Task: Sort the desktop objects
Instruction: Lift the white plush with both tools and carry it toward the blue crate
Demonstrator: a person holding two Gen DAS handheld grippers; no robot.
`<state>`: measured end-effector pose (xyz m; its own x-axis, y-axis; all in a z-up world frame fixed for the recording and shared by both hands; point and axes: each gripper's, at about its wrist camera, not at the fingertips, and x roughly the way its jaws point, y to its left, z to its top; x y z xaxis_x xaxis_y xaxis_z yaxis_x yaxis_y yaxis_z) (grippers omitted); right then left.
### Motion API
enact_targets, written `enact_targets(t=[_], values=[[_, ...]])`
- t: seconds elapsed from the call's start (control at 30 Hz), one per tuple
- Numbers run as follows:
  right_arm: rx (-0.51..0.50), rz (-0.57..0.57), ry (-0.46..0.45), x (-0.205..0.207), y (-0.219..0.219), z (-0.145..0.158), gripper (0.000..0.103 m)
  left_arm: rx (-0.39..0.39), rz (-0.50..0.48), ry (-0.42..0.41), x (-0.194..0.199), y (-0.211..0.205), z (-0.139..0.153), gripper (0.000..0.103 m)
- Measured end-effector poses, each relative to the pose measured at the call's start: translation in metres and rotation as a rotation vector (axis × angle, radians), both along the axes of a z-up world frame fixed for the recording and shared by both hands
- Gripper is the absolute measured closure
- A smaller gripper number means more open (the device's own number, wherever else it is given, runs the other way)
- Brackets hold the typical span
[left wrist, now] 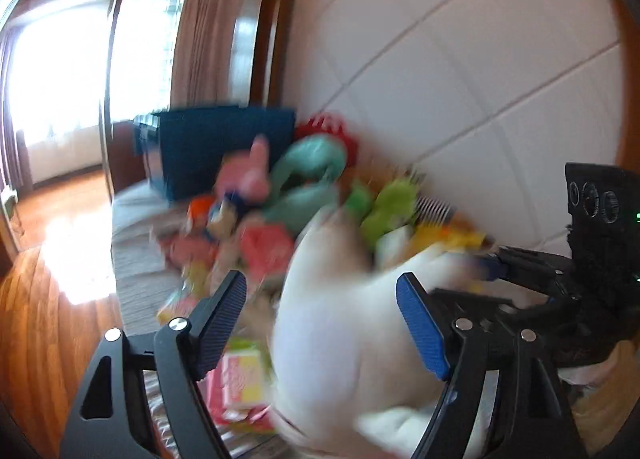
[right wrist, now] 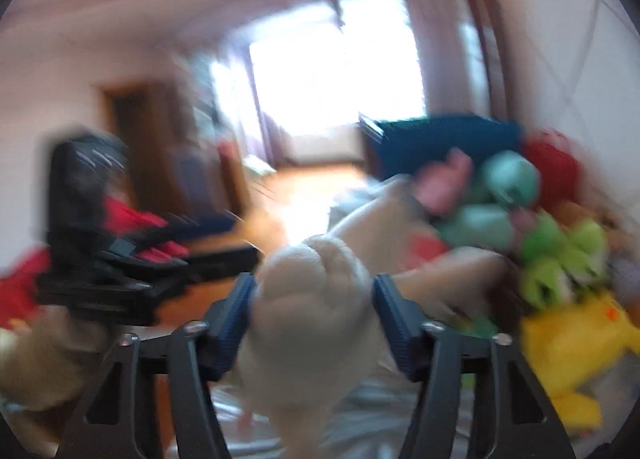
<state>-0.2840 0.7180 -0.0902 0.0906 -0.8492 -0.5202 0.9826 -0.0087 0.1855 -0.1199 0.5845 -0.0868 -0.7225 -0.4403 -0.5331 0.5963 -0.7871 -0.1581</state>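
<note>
while both views were smeared by motion blur, the white plush toy [left wrist: 344,323] filled the space between the left tongs [left wrist: 322,319], with the blue pad [left wrist: 424,323] against its side and the dark pad [left wrist: 218,327] just beside its other edge; whether that pad touched it could not be told. from the right wrist camera the same white plush toy [right wrist: 310,311] sat squeezed between the right tongs [right wrist: 312,319], both dark pads [right wrist: 232,323] pressing into its sides, so it was held there at a middling width. the left tongs also showed in that view as a black shape [right wrist: 132,259] off to the left, and the right tongs appeared at the right edge of the left view [left wrist: 540,287].

behind the toy lay a heap of soft toys on a pale striped surface [left wrist: 132,243]: a pink one [left wrist: 248,171], a teal one [left wrist: 312,171], a green one [left wrist: 384,211], a red one [left wrist: 332,131], and a yellow one [right wrist: 572,343]. a dark blue box [left wrist: 216,147] stood at the back of the heap, near a white panelled wall [left wrist: 460,79]. a pink and yellow packet [left wrist: 240,379] lay just beside the toy, low between the left tongs. wooden floor [left wrist: 44,299] and a bright window [left wrist: 60,71] showed beyond.
</note>
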Motion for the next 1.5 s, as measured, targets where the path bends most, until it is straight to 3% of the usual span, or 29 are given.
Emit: enact_targets(t=[0.07,0.17,0.33,0.43,0.5,0.57,0.77,1.07,1.3,1.33,1.37,1.5], values=[[0.079,-0.096,-0.102,-0.009,-0.004,-0.039,0.054,0.059,-0.025,-0.074,0.000,-0.016,-0.038,0.016],[0.144,-0.212,-0.169,-0.007,0.007,-0.082,0.054,0.116,-0.074,-0.179,-0.006,-0.024,-0.089,0.016],[0.179,-0.306,-0.247,-0.006,0.030,-0.116,0.051,0.150,-0.125,-0.215,-0.019,-0.017,-0.113,0.016],[0.180,-0.333,-0.254,-0.017,0.036,-0.117,0.030,0.112,-0.132,-0.223,-0.034,-0.011,-0.107,0.000],[0.167,-0.353,-0.266,-0.030,0.041,-0.119,0.011,0.088,-0.127,-0.235,-0.046,-0.011,-0.106,0.000],[0.161,-0.359,-0.300,-0.042,0.042,-0.122,0.004,0.101,-0.105,-0.236,-0.051,-0.016,-0.108,0.000],[0.181,-0.299,-0.391,-0.072,0.008,-0.139,0.001,0.179,-0.081,-0.221,-0.066,-0.034,-0.130,0.000],[0.179,-0.327,-0.514,-0.109,-0.036,-0.183,0.000,0.237,-0.263,-0.157,-0.103,-0.052,-0.151,0.000],[0.166,-0.296,-0.637,-0.133,-0.050,-0.210,0.000,0.317,-0.327,-0.093,-0.115,-0.068,-0.170,0.000],[0.160,-0.295,-0.645,-0.134,-0.050,-0.211,0.001,0.320,-0.333,-0.079,-0.116,-0.067,-0.170,0.000],[0.142,-0.281,-0.657,-0.134,-0.050,-0.210,0.011,0.307,-0.345,-0.079,-0.117,-0.062,-0.169,0.000],[0.135,-0.249,-0.613,-0.121,-0.051,-0.194,0.012,0.248,-0.364,-0.084,-0.118,-0.044,-0.159,0.001]])
